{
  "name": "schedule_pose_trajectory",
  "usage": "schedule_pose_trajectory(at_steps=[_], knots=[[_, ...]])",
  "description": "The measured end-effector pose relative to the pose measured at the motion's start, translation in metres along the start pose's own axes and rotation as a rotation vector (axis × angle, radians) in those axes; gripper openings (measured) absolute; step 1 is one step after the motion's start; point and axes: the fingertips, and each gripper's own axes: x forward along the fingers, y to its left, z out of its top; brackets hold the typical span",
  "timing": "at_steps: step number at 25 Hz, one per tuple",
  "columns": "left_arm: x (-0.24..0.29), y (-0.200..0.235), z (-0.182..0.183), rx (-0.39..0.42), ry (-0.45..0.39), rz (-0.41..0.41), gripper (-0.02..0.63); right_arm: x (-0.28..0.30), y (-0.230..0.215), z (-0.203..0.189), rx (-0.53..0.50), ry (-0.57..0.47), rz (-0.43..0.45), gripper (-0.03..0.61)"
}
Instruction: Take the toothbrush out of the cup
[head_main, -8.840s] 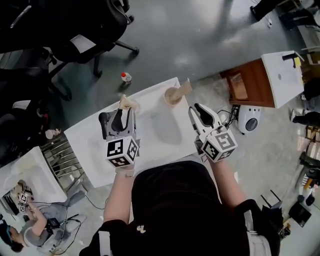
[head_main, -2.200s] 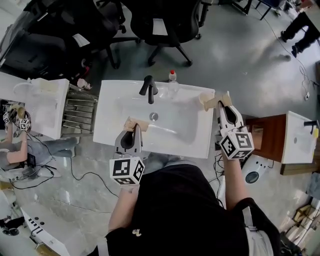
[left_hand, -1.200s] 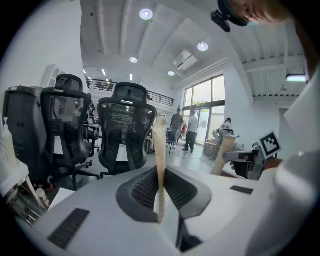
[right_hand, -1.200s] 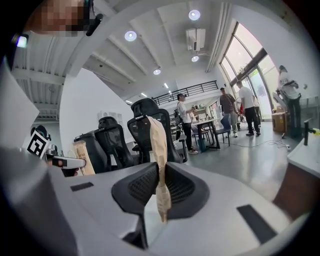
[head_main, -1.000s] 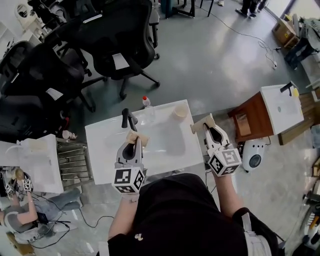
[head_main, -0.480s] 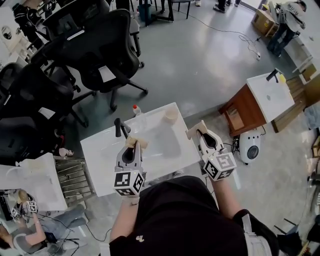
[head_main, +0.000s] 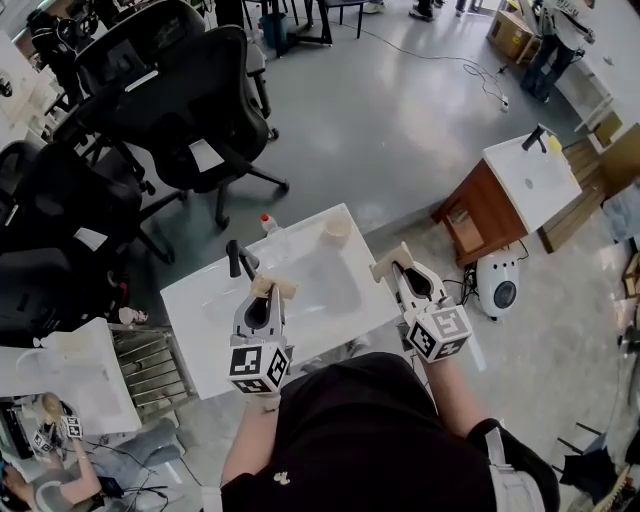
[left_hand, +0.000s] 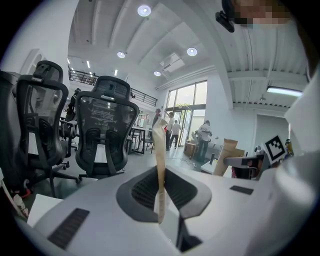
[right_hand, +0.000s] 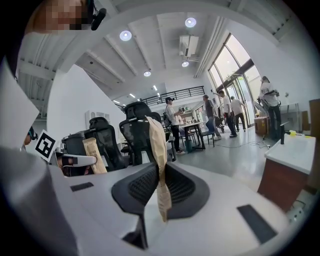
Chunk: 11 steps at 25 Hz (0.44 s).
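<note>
At sink (head_main: 195, 325), left tongs (head_main: 272, 287) and right tongs (head_main: 390, 266) closed (pads (left_hand: 160, 165) touching), cup (head_main: 336, 232) beyond

Bright, even indoor light throughout. In the head view the grey floor (head_main: 400, 120) carries a soft sheen toward 1 o'clock. The white washbasin (head_main: 200, 310) is nearly blown out, and shadows under the chairs (head_main: 200, 110) are faint. Both gripper views are fisheye circles with black corners and bent edges. Ceiling lamps (left_hand: 144, 10) glare at 12 o'clock, windows (left_hand: 187, 105) burn white, and the left claw (left_hand: 159, 130) looks soft close to the lens.
</note>
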Motion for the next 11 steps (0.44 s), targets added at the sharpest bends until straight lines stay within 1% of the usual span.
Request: schedule_pose_trajectory(at_steps=[11], knots=[[-0.0030, 0.0053, -0.0048, 0.007, 0.005, -0.018, 0.043, -0.0054, 0.0032, -0.0091, 0.004, 0.003, -0.025, 0.057]])
